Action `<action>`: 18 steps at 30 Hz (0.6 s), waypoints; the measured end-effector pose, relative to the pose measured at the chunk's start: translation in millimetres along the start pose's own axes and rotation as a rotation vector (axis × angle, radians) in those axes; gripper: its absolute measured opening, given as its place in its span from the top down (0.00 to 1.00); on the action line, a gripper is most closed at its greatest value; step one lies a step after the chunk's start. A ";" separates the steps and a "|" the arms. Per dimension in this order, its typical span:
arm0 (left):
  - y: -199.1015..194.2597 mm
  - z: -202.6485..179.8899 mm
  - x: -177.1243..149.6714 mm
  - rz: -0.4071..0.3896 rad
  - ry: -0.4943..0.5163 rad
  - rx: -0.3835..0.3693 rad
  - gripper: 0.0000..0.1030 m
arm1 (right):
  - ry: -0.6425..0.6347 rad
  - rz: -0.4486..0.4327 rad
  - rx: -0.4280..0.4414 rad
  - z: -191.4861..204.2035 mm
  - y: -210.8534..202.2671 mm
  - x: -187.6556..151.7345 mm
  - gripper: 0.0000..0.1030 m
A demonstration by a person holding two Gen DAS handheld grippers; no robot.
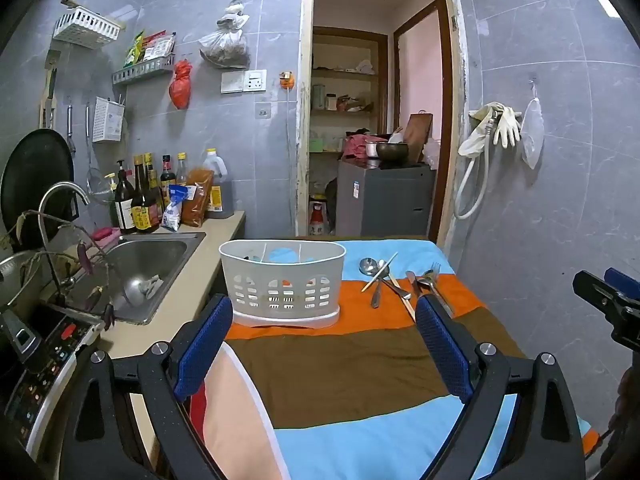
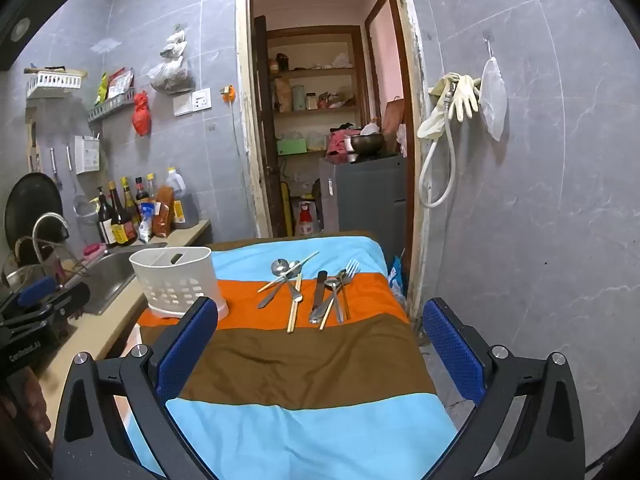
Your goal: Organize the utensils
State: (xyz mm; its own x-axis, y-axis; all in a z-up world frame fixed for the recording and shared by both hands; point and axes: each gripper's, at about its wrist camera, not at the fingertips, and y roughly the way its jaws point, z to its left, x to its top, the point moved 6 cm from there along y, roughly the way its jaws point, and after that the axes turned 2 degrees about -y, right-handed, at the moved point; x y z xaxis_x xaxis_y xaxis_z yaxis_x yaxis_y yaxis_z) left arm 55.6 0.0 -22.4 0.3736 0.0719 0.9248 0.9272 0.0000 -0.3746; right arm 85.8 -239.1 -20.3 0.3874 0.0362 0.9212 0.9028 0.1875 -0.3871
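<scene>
The utensils (image 2: 308, 292) lie in a loose bunch on the orange stripe of the striped cloth (image 2: 312, 368) that covers the desk, toward its far right corner. On the left of the bunch are two spoons (image 2: 280, 267) with chopsticks (image 2: 294, 304) lying across them. Just beside them on the right are a knife (image 2: 319, 290), another spoon and a fork (image 2: 347, 280), all pointing away from the cameras.

The white basket (image 1: 282, 280) stands on the same orange stripe, at the far left edge of the desk, well apart from the bunch. It has holes in its wall and thin walls inside that split it into parts.

The left tongs (image 1: 324, 344) are wide open and hold nothing. They hang over the brown stripe, nearer the front edge than the basket and the utensils. The basket shows just past their left finger, and the utensils just past their right finger.

The right tongs (image 2: 318, 350) are wide open too, with nothing in them. The utensils lie ahead of them, between the lines of their two fingers, but apart from them.

A sink (image 1: 148, 264) sits in the counter beside the left edge of the desk, with bottles (image 1: 140, 200) at the wall behind it.
</scene>
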 end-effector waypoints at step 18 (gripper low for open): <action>0.2 -0.1 0.1 -0.001 0.005 0.002 0.13 | 0.008 0.002 0.004 -1.8 -0.8 -2.4 0.00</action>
State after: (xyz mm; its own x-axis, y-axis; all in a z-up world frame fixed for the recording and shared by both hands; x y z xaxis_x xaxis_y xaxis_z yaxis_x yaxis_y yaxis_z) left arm 55.8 -0.1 -22.4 0.3731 0.0666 0.9254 0.9274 0.0021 -0.3740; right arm 84.5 -241.2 -22.3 0.3909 0.0290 0.9200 0.9011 0.1917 -0.3889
